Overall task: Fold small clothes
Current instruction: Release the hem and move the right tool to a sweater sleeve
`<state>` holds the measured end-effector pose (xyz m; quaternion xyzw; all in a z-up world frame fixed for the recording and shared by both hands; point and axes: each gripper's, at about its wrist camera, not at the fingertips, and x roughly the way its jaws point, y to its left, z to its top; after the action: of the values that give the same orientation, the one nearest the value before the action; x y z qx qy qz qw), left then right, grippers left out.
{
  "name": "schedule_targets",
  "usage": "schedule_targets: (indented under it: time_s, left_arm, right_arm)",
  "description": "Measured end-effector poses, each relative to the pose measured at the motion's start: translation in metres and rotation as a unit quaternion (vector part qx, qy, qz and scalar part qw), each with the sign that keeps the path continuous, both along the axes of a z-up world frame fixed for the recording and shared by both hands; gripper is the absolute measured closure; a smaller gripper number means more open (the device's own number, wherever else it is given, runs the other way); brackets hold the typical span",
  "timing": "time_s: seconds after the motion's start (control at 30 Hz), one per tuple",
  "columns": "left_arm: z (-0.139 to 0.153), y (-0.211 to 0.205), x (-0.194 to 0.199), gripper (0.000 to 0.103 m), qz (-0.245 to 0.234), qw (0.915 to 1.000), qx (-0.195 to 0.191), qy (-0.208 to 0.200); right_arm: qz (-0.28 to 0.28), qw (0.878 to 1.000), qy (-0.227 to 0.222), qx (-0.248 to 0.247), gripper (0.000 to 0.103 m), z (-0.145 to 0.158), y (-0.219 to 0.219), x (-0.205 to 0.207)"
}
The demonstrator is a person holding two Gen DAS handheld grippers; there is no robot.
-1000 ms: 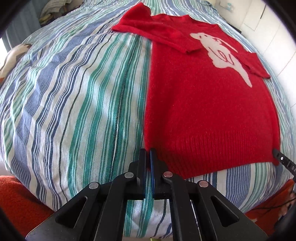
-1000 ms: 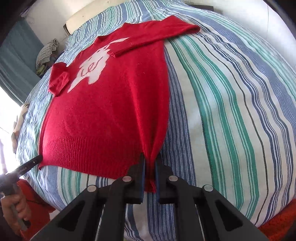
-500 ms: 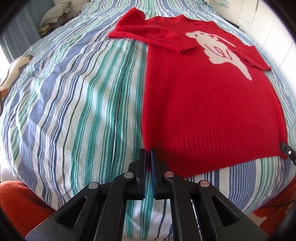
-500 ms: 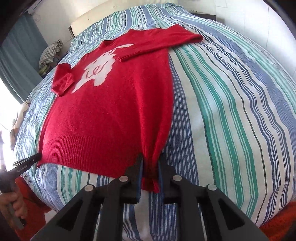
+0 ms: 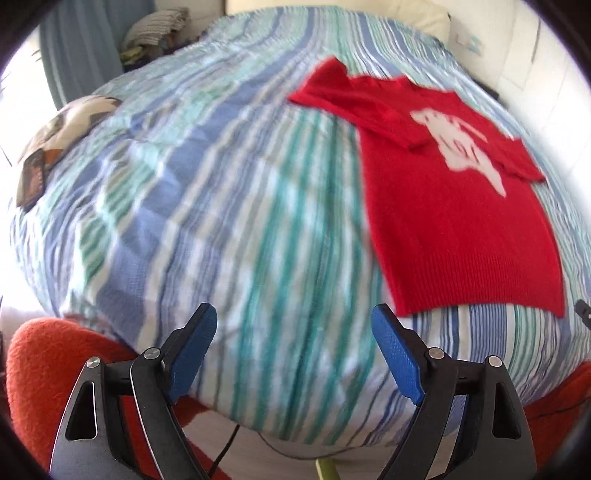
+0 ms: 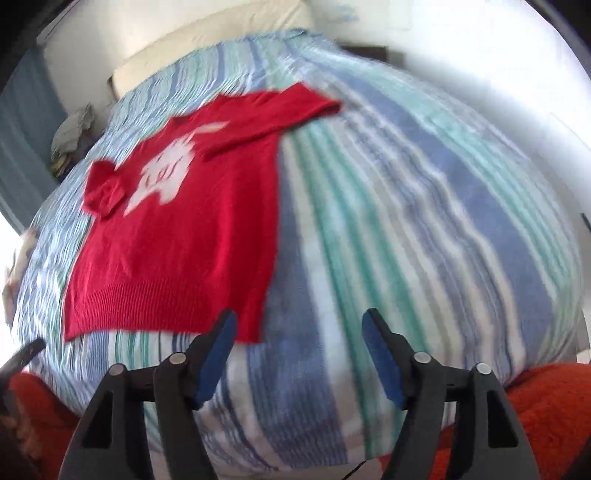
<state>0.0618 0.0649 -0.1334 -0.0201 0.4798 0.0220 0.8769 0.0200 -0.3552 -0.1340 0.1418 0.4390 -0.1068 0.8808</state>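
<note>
A small red knitted sweater (image 5: 454, 218) with a white animal motif lies flat on the striped bed, both sleeves folded in over its chest. In the left wrist view my left gripper (image 5: 293, 321) hangs above the bed's near edge, left of the sweater's hem corner; its jaws are opening, with nothing between the blue pads. The right wrist view shows the sweater (image 6: 184, 236) to the left. My right gripper (image 6: 299, 328) is just off the hem's right corner, its jaws opening and empty too. Both views are blurred by motion.
The bed's striped blue, green and white cover (image 5: 207, 206) spreads wide to both sides. An orange rug (image 5: 48, 365) lies on the floor by the bed's edge. A patterned cushion (image 5: 59, 133) sits far left, folded cloths (image 5: 155, 29) at the back, a headboard (image 6: 207, 48) behind.
Both grippers were shut at the sweater's two hem corners. They have let go, opened wide and pulled back and up from the hem. The sweater now lies flat on the bed.
</note>
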Motion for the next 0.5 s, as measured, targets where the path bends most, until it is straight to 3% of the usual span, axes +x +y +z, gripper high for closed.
schedule_targets:
  time_s: [0.1,0.2,0.5]
  left_arm:
    - [0.007,0.018,-0.001,0.013,0.043,0.9985,-0.006,-0.034]
    - [0.006,0.026,0.003,0.013,0.068,0.9968,-0.004,-0.042]
    - [0.011,0.029,-0.005,0.013,0.078,0.9947,0.006,-0.065]
  right_arm:
    - [-0.039,0.999,-0.02,-0.008,0.028,0.006,-0.012,-0.005]
    - [-0.06,0.998,-0.021,-0.021,0.028,0.009,-0.019,-0.005]
    - [-0.1,0.995,-0.002,-0.021,0.027,0.002,-0.032,-0.012]
